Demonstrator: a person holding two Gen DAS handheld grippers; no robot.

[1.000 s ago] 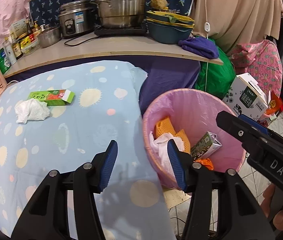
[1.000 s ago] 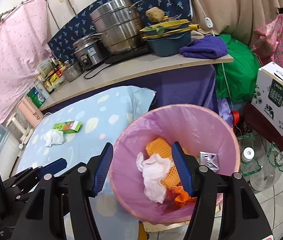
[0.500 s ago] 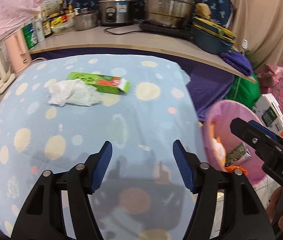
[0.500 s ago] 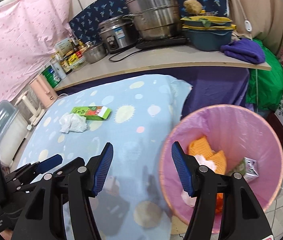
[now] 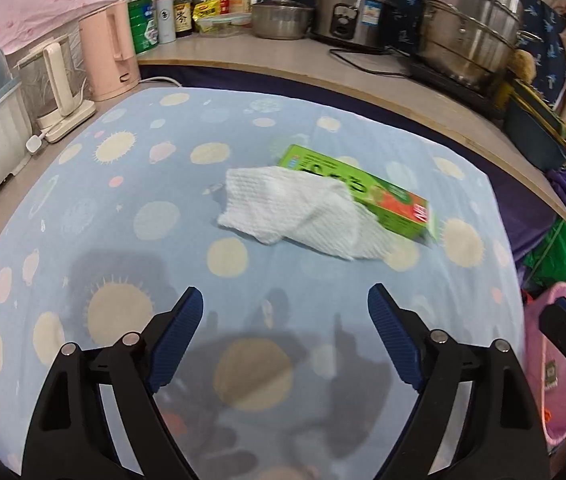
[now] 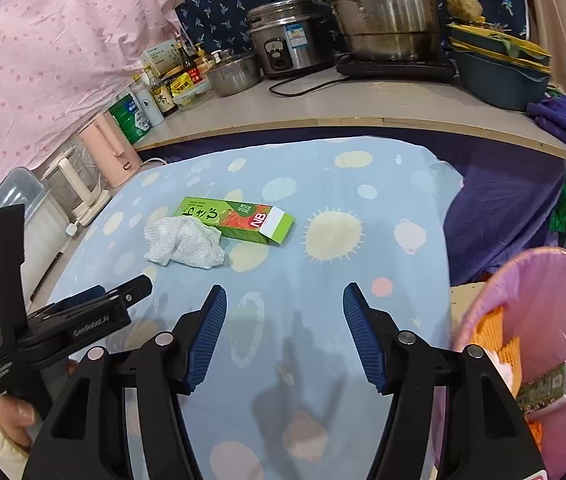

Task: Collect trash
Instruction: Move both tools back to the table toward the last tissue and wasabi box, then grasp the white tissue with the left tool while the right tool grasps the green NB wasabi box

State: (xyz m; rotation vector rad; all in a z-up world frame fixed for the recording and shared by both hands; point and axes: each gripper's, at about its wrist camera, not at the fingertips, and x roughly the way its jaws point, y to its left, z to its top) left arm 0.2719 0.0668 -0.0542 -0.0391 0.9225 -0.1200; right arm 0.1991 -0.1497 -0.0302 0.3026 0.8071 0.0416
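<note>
Both grippers hover over a table covered with a light blue cloth (image 6: 363, 240) printed with suns and dots. The left gripper (image 5: 285, 326) has its jaws spread wide with nothing between them, and it faces a crumpled white paper towel (image 5: 303, 216) lying on the cloth ahead of it. The towel partly drapes over the near end of a green carton (image 5: 367, 196) that lies flat just behind it, the two touching. The right gripper (image 6: 285, 326) also has its jaws wide and empty; from its camera the paper towel (image 6: 183, 242) and the green carton (image 6: 239, 220) sit ahead and to the left, well apart from the jaws. To its right, beside the table edge, stands a bin lined with a pink bag (image 6: 563, 304), already holding an orange piece (image 6: 507, 340) and a small drink box (image 6: 547, 388). Behind the cloth a counter (image 6: 363, 108) carries steel pots (image 6: 387, 20), a rice cooker (image 6: 287, 40) and bottles
</note>
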